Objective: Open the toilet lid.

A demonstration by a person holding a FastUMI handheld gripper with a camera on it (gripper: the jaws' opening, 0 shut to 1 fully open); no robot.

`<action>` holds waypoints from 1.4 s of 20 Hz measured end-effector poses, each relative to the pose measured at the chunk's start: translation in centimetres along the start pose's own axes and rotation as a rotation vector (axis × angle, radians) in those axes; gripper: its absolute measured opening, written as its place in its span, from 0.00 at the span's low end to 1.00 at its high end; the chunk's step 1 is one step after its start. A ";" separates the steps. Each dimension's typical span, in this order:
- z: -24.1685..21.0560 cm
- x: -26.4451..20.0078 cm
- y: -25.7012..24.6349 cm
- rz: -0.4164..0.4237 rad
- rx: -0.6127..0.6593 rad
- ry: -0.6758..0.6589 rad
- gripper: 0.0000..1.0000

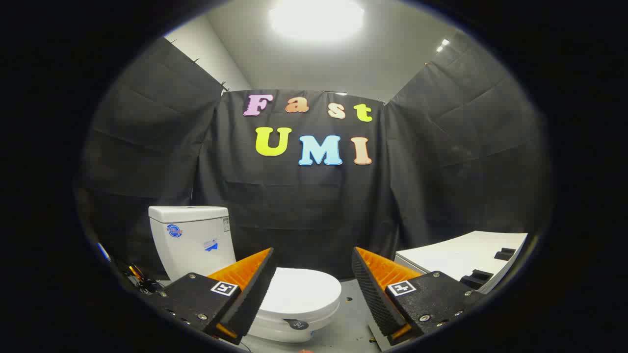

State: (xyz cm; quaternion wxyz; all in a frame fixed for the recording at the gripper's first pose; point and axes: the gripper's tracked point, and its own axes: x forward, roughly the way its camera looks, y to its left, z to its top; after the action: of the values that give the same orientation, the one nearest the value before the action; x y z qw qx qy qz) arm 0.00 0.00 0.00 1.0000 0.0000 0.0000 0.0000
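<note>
- While the lid [301, 290] lies flat and closed on the toilet [289, 314], the gripper [312, 279] hangs above and short of it, fingers spread wide with nothing between them but air.
- Gripper view, position: the lid sits just ahead of and below the fingertips, offset toward the left finger [250, 289], which overlaps its near-left part. The right finger [373, 289] stands clear of it, over grey floor [343, 328].
- Gripper view, axis: the tank [191, 240] stands behind and to the left, so the lid's long axis runs from the tank diagonally toward the gripper's right. The rounded free edge faces the right finger; the hinge end lies toward the tank.
- Judgement: the lift calls for a drop and a slight leftward shift to get a fingertip under that front rim.
- Hard to make out: the hinge is covered by the left finger; the bowl's base is cut off below. A small dark tag [297, 324] on the front rim is unreadable.
- A white slab [461, 257] with dark blocks lies beyond the right finger, well apart from the toilet.
</note>
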 end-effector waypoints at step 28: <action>-1.8 1.2 0.3 0.020 0.153 0.013 0.95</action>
State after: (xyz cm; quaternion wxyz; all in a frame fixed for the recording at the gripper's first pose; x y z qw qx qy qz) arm 1.21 0.34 -1.76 0.9970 0.0763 0.0063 0.0100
